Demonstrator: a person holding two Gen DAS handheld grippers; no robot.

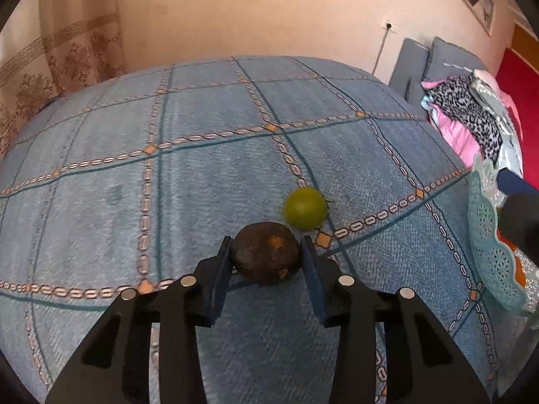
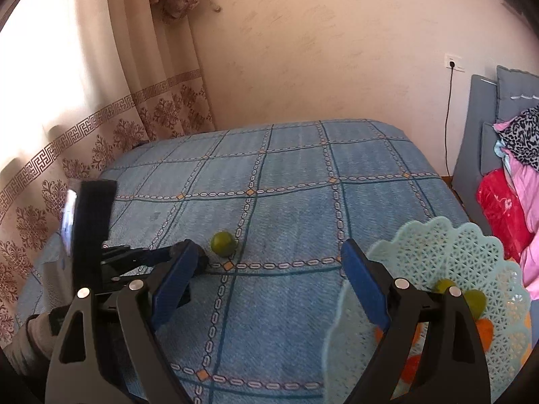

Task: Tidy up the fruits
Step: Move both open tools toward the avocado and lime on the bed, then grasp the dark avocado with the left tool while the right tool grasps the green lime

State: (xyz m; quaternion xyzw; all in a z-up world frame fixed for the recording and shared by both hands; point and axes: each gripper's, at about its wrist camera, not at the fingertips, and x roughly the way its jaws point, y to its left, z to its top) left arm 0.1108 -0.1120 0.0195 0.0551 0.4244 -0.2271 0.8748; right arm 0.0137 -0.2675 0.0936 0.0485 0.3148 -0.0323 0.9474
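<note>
A dark brown round fruit [image 1: 266,252] lies on the blue checked bedspread [image 1: 202,175]. My left gripper [image 1: 266,253] is shut on it, with a blue pad against each side. Just beyond it, a green round fruit [image 1: 306,208] rests on the cover. The right wrist view shows that green fruit [image 2: 223,243] too. My right gripper [image 2: 268,247] hovers open over the bedspread with nothing between its fingers. Its right finger overlaps the rim of a pale teal lattice basket [image 2: 438,245]. The basket holds green fruits [image 2: 475,303] and orange ones [image 2: 485,331]. The basket [image 1: 488,235] is also at the right edge of the left wrist view.
The left tool's black body and screen [image 2: 87,222] fill the left of the right wrist view, with a gloved hand [image 2: 33,333] below. Folded pink, red and leopard-print bedding [image 1: 471,118] is piled at the bed's right. Beside it are grey cushions [image 2: 505,101]. Curtains and a wall lie behind the bed.
</note>
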